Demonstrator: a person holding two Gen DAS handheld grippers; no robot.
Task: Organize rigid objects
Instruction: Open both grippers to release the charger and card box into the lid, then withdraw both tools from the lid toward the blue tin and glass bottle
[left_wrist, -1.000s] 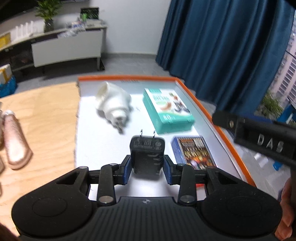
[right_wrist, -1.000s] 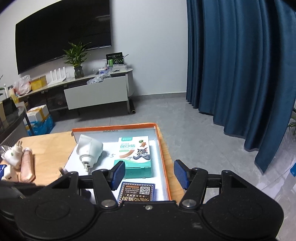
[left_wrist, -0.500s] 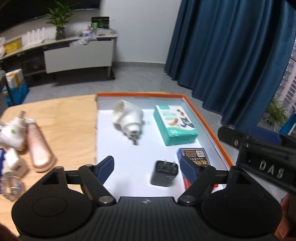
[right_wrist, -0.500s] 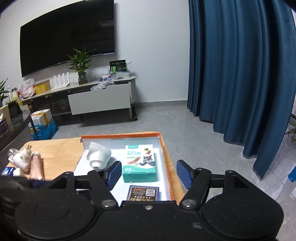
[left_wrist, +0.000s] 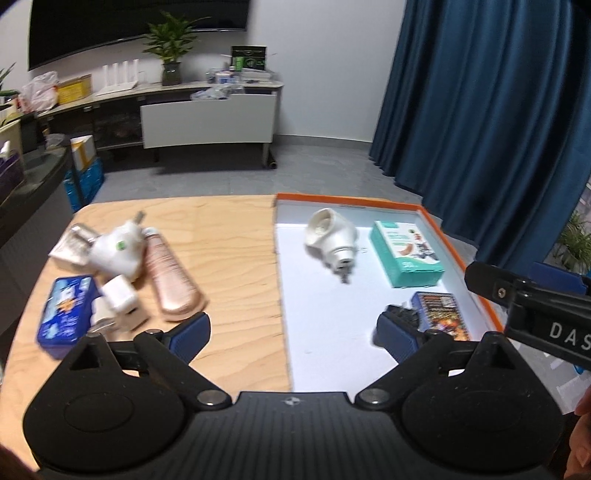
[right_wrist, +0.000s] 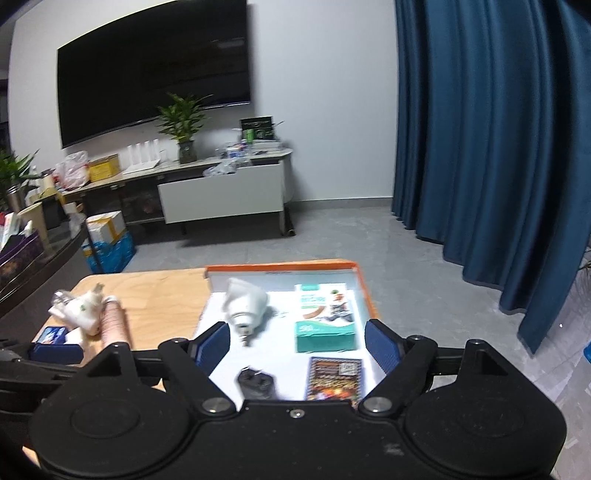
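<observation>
Lettering "DAS" marks the right gripper (left_wrist: 554, 325); both grippers' fingers gape, just widened, holding nothing.

The black charger (right_wrist: 256, 384) has been released by the left gripper (left_wrist: 293, 334) and left lying in the orange-rimmed tray (left_wrist: 458, 254) — the jaws have just been opened wide, with nothing between them. The right gripper (right_wrist: 297, 341) has likewise just been opened further — and both have been drawn back and raised.

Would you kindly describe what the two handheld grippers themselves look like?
Both are matte black plastic. The left gripper and right gripper each have a ribbed body, two round side discs, silver pivot bolts and angular linkage arms ending in blue pads. White letters "DAS" mark the right gripper's side in the left view.
</observation>
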